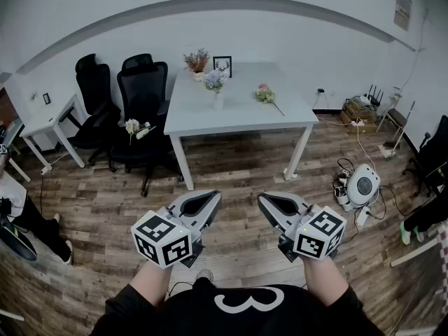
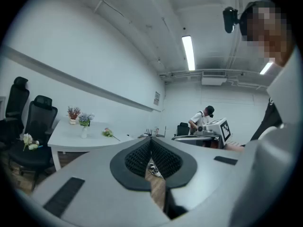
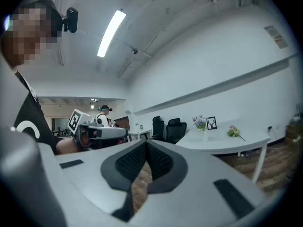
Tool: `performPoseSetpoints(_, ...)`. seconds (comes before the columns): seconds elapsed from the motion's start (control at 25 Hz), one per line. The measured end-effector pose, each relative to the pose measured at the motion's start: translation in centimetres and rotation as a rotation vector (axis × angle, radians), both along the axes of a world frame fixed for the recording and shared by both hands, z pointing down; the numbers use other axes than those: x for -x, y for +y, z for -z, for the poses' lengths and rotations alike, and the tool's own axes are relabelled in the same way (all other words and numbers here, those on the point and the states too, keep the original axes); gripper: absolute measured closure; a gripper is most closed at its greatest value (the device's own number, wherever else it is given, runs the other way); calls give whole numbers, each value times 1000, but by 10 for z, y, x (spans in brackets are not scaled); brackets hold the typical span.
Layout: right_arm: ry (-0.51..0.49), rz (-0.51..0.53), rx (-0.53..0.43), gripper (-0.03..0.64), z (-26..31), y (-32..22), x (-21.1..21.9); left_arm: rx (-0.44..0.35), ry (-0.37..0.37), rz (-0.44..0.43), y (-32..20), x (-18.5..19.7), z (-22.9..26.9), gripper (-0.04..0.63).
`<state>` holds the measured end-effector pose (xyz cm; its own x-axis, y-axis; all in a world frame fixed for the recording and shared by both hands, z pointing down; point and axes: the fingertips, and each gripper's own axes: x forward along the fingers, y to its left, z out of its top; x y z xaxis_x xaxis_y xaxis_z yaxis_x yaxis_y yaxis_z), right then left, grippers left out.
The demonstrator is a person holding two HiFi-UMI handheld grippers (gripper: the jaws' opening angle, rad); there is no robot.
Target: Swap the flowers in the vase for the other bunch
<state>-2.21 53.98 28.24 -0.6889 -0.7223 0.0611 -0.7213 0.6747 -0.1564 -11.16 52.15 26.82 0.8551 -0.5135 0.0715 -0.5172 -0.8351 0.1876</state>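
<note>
A small white vase (image 1: 218,99) with pale purple flowers (image 1: 214,80) stands on the white table (image 1: 238,114) far ahead. A pink bunch (image 1: 264,94) lies to its right on the tabletop. A white bunch (image 1: 137,127) rests on a black chair seat. My left gripper (image 1: 213,197) and right gripper (image 1: 263,199) are held side by side over the wooden floor, well short of the table, both shut and empty. The left gripper view shows the vase (image 2: 84,128) and pink bunch (image 2: 108,133) far off. In the right gripper view the vase (image 3: 204,130) and pink bunch (image 3: 233,131) are just as distant.
A potted plant (image 1: 197,62) and a picture frame (image 1: 222,65) stand at the table's back. Black office chairs (image 1: 140,96) sit left of it, beside a small white desk (image 1: 49,123). A round white appliance (image 1: 363,184) with cables lies on the floor at right.
</note>
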Motion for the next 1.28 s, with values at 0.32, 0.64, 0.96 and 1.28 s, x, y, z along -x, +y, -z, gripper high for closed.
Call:
performPoseSetpoints(0.32,-13,18,-6,611,-1,7,-11,-14,-18,-16,10,-15,0,584)
performPoseSetpoints(0.64,-47,50,0,609,-1,12,-20,53,62,-62,19,-33,0,584)
performPoseSetpoints(0.96,-69,86,-35,609,-3,24,-34,-76,69,-60,37,-50,10,584)
performPoseSetpoints(1.28,-59,64,-7,609,-19,5,-38,-26,30,-50,12,-51,-7,585)
